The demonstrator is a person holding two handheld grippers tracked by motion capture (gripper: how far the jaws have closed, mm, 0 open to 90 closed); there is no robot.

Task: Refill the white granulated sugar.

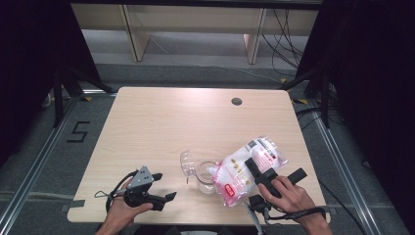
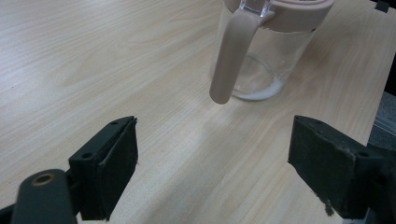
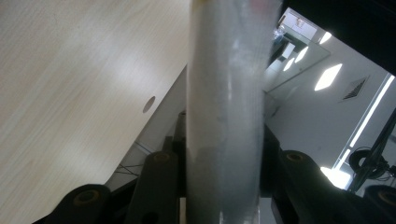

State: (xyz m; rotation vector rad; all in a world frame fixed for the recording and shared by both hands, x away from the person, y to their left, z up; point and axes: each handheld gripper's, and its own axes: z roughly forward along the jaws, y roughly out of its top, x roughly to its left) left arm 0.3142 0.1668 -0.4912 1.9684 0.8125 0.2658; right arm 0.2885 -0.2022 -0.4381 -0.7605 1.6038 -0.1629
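Right claw (image 1: 268, 172) is clamped on a bag (image 1: 247, 169) of white granules, pads pressing its sides; in the right gripper view the bag (image 3: 226, 116) stands as a pale column between the jaws. The bag is tipped, its lower cut corner pointing down-left over the mouth of a clear jar (image 1: 206, 177), its upper end raised toward the right. Judged purpose: pouring the contents into the jar, the tilt putting the opening at the lowest point. Jar stands upright on the counter (image 1: 161, 122), near the front edge, between the two hands. Its lid (image 1: 186, 164) is flipped open and leans back to the left, leaving the mouth free for the bag corner. In the left gripper view the jar (image 2: 261, 60) has a pinkish rim and handle, and a thin layer of white material sits at the bottom; so filling looks barely begun. Whether the bag corner touches the rim cannot be told. Left claw (image 1: 161, 188) is wide open and holds nothing, hovering low over the counter to the left of the jar and apart from it, aimed at the handle side. Judged role: standing by to steady the jar if the bag nudges it. The bag lies directly within the right claw; the jar is just beyond its lower corner.
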